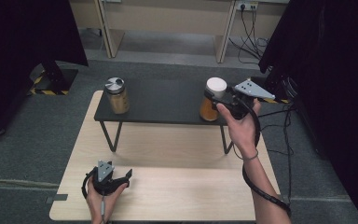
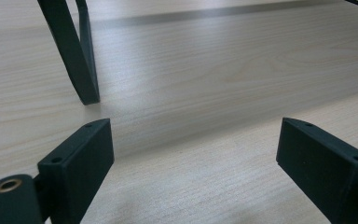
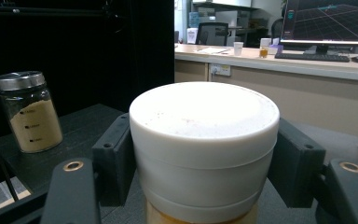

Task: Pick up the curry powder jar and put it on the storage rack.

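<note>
A jar (image 1: 209, 108) of orange contents with a white lid (image 1: 216, 86) stands at the right end of a low black shelf (image 1: 163, 105). My right gripper (image 1: 216, 94) is shut on that lid (image 3: 204, 140); both pads (image 3: 114, 158) press its sides. A second jar (image 1: 116, 95) with a metal lid, holding tan powder, stands at the shelf's left end, also seen as the powder jar (image 3: 28, 112) beyond my right gripper's jaws. My left gripper (image 1: 123, 178) rests on the wooden table (image 1: 182, 186) near the front left, open, with nothing between its jaws (image 2: 196, 140).
The shelf stands on thin black legs (image 2: 77, 56) on the table's far half. Cables (image 1: 261, 186) trail from the right gripper over the table's right edge. Black curtains flank the table; desks stand behind it.
</note>
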### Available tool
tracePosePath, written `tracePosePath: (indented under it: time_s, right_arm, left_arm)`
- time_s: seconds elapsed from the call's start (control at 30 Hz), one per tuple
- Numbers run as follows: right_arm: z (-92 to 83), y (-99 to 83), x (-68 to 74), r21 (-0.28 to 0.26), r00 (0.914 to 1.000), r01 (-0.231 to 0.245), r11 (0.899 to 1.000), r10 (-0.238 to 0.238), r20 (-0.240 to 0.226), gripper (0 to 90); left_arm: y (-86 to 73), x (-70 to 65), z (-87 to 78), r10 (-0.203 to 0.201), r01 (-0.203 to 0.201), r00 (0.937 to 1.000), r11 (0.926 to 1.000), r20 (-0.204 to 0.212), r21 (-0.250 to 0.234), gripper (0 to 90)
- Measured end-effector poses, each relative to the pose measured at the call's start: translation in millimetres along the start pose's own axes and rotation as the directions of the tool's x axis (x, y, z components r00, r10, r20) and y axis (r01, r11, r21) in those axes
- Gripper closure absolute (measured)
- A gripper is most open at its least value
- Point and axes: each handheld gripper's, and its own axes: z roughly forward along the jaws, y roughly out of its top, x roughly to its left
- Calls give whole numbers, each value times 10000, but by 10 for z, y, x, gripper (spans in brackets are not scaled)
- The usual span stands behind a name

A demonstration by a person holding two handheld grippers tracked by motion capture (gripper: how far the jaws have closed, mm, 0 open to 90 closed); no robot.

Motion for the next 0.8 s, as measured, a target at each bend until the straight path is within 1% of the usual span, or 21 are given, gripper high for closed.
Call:
tracePosePath:
  time_s: [0.5,0.67,0.7,0.73,0.77,0.8]
  right_arm:
    - [1,-5,-6,-13,10000,-34,10000,34,-26,339]
    - [2,3,-26,20,9998,-152,9999,152,-90,335]
    - [4,12,-52,81,9995,-248,9997,250,-189,319]
    - [7,15,-56,160,9995,-280,9995,283,-166,269]
    - [8,12,-48,177,9996,-244,9995,246,-111,232]
    - [8,-3,-22,205,9999,-150,9997,149,33,170]
  left_arm:
    - [-1,5,0,-19,19,10000,10000,13,-8,104]
    - [-9,6,-1,4,-4,10000,10000,7,-74,104]
    - [-8,9,-1,3,-2,10000,10000,20,-65,103]
    - [-8,10,-1,0,0,10000,10000,23,-67,103]
    - [-8,13,-1,-17,17,10000,10000,29,-64,103]
    - [-8,14,-1,-21,22,10000,10000,31,-63,103]
